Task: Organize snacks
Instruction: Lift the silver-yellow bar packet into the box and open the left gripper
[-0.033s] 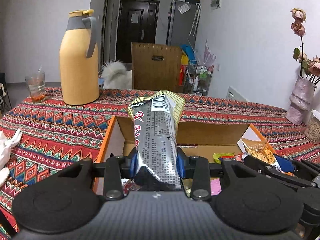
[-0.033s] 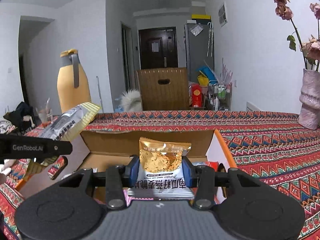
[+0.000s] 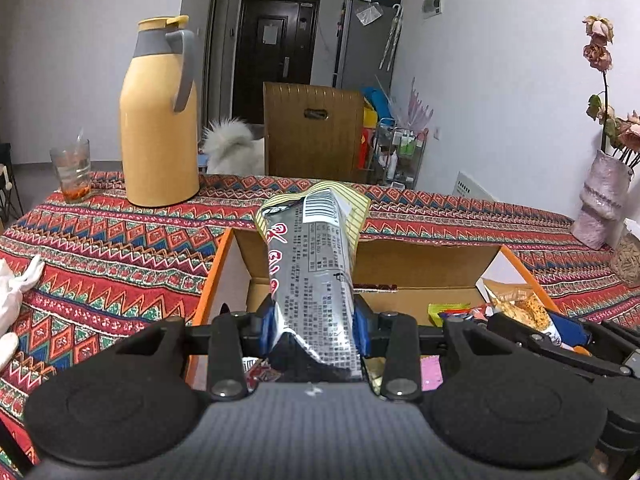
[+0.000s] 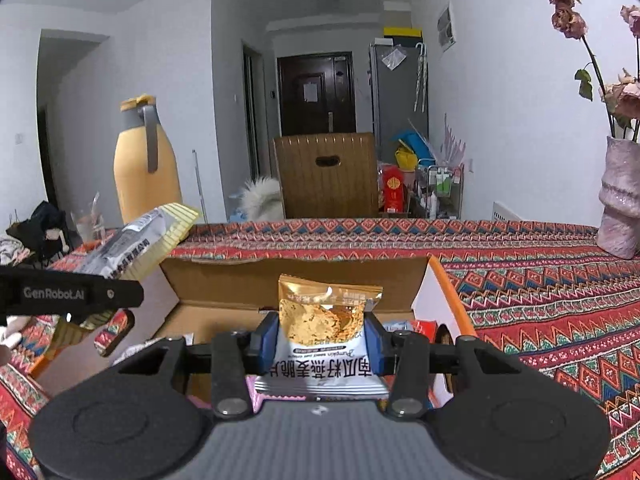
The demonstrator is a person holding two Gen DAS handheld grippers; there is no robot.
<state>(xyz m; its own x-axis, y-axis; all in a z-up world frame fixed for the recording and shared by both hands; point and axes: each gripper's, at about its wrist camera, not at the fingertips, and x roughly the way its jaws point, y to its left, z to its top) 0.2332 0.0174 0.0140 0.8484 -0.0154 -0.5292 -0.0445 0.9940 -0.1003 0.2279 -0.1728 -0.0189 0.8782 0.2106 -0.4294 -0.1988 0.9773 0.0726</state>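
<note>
While both packets are held above the open cardboard box (image 3: 424, 268), the state of each tool is shown. The left gripper (image 3: 314, 320) is pinched on a long silver packet (image 3: 312, 264), whose long axis runs forward and upward along the fingers, its striped yellow end lying over the box's far flap. The right gripper (image 4: 320, 338) is pinched on a small golden biscuit packet (image 4: 326, 320), held upright with its sealed top edge uppermost. The box is seen directly ahead of and below both sets of jaws, on the patterned tablecloth (image 4: 540, 280), with other snacks already lying inside. From the right wrist view, the left gripper (image 4: 104, 294) is found at the box's left flap, so each packet is judged equally near the opening. A downward lowering is judged to be what placement calls for.
</note>
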